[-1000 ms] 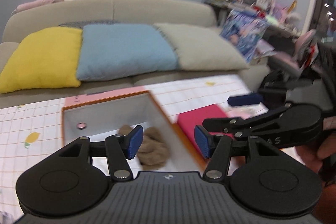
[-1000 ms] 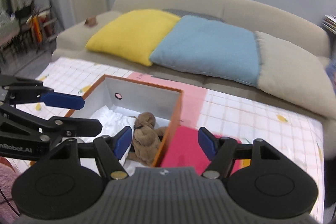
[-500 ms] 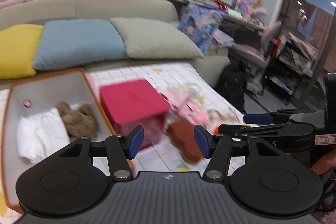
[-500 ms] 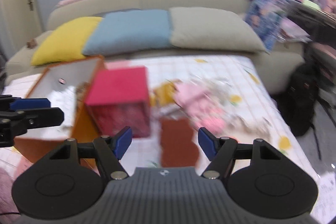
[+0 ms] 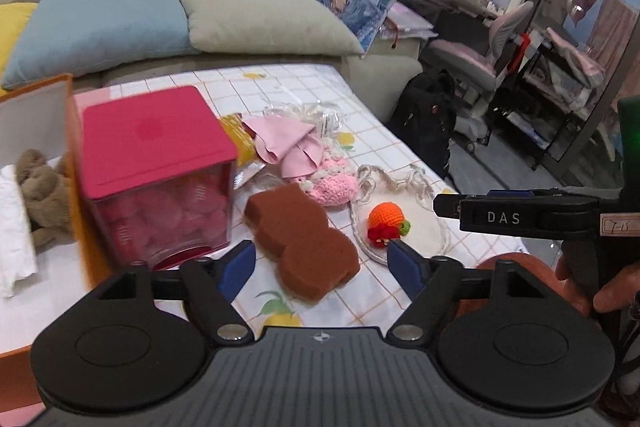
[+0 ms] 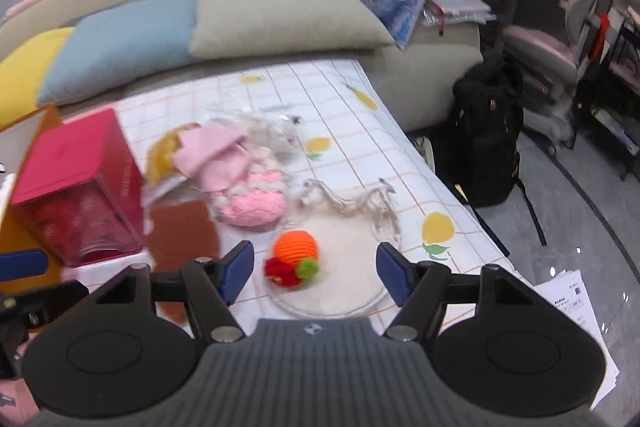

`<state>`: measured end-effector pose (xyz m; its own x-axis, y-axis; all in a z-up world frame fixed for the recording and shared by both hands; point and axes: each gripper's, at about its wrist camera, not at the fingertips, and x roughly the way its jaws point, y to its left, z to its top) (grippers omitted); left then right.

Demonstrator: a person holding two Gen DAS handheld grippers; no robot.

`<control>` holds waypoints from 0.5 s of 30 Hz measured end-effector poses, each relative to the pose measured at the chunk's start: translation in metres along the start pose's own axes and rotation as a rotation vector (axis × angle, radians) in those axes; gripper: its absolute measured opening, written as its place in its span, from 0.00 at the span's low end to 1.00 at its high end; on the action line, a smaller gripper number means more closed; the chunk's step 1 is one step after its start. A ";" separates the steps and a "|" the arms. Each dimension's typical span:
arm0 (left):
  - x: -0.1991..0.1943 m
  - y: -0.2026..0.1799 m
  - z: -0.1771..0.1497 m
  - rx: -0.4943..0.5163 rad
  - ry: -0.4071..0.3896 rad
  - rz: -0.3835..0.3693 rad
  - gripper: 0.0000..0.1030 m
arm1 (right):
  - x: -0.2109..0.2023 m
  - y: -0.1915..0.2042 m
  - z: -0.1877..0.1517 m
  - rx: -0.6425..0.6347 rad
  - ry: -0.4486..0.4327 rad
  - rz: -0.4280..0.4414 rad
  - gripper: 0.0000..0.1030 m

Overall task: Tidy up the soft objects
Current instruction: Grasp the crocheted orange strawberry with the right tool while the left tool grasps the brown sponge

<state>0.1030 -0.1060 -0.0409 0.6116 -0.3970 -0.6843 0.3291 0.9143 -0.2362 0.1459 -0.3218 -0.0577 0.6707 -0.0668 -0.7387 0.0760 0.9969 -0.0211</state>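
Risk runs left to right across the checked tablecloth. At far left the orange-walled box already holds a brown plush toy and a white cloth, and the red-lidded clear box stands touching its wall — a wide swing toward the bin could knock it. The left gripper hangs with jaws spread and empty over the brown sponge; springy foam may squirm out if pinched only at its edge. Beyond lies a heap of yellow packet, pink cloth and pink crochet piece, so one pull could drag its neighbours along. The right gripper, also spread wide and holding nothing, frames the orange crochet ball, which rests on a white pad with a loose cord — the ball may roll from a slanted squeeze, or a finger may snag cord or pad. The two grippers are close together here and could collide.
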 end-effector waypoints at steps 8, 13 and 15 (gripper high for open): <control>0.059 -0.011 -0.011 -0.029 0.091 0.087 0.89 | 0.044 -0.005 0.000 0.078 0.087 0.047 0.61; 0.081 -0.022 -0.013 -0.028 0.108 0.148 0.90 | 0.070 -0.003 0.001 0.109 0.138 0.050 0.59; 0.088 -0.027 -0.013 -0.016 0.107 0.150 0.90 | 0.076 0.000 0.001 0.110 0.146 0.051 0.59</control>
<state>0.1383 -0.1644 -0.1041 0.5727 -0.2455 -0.7821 0.2276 0.9642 -0.1360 0.1978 -0.3274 -0.1133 0.5623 -0.0019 -0.8269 0.1303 0.9877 0.0864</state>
